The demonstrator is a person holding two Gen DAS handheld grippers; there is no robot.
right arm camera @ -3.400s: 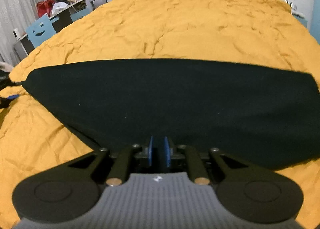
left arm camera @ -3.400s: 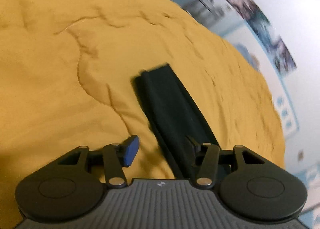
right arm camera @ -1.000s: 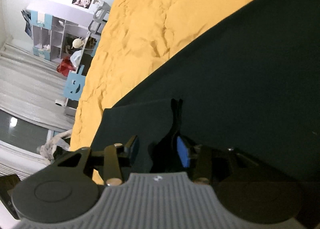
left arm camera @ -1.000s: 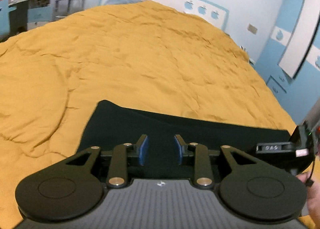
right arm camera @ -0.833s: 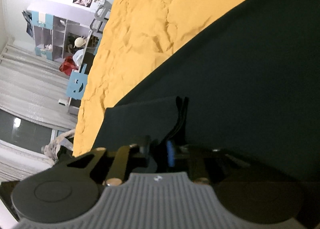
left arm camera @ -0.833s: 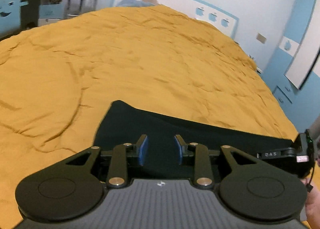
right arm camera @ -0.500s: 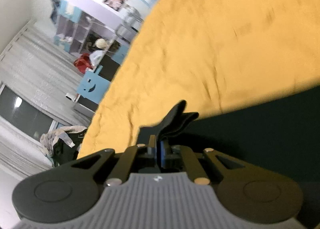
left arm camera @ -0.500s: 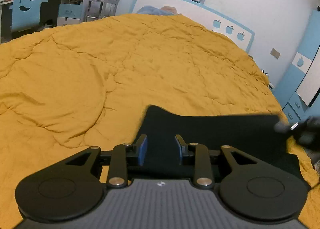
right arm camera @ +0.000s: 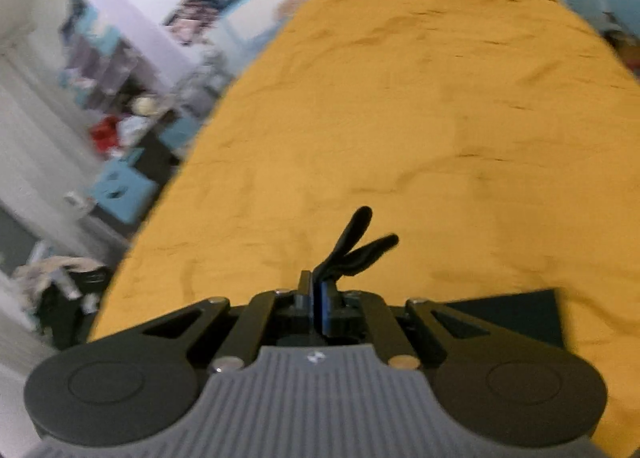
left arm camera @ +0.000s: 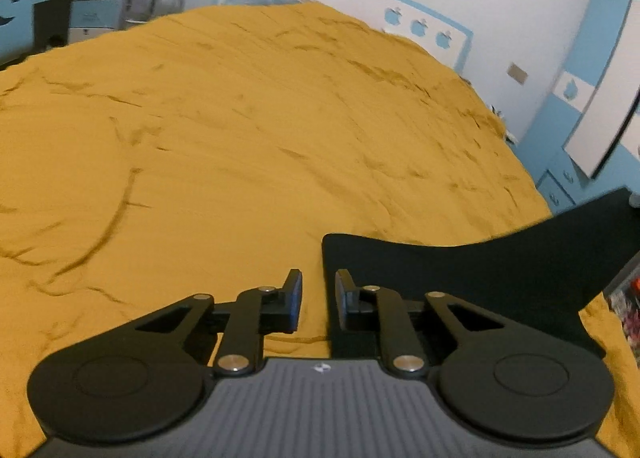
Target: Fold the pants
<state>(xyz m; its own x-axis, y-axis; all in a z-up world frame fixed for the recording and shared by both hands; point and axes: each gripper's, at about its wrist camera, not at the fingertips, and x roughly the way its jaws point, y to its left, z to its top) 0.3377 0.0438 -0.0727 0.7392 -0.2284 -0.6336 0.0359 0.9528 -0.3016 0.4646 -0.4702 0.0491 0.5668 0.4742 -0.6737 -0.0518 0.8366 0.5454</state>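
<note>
Pants lie on the yellow quilt, one end raised; right gripper clamped on that end, mid-fold. Left gripper closing at their near edge, nothing pinched; next, carry the end across

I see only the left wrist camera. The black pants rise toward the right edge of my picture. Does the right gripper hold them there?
Observer: Yes. The right gripper is shut on the pants.
Operator: How much cloth is past its fingertips?
Observer: A short tuft, split into two flaps, sticks out beyond them.
Operator: Is all the rest lifted?
Observer: No. A flat part appears to lie on the yellow bedspread, low at the right of that view.
</note>
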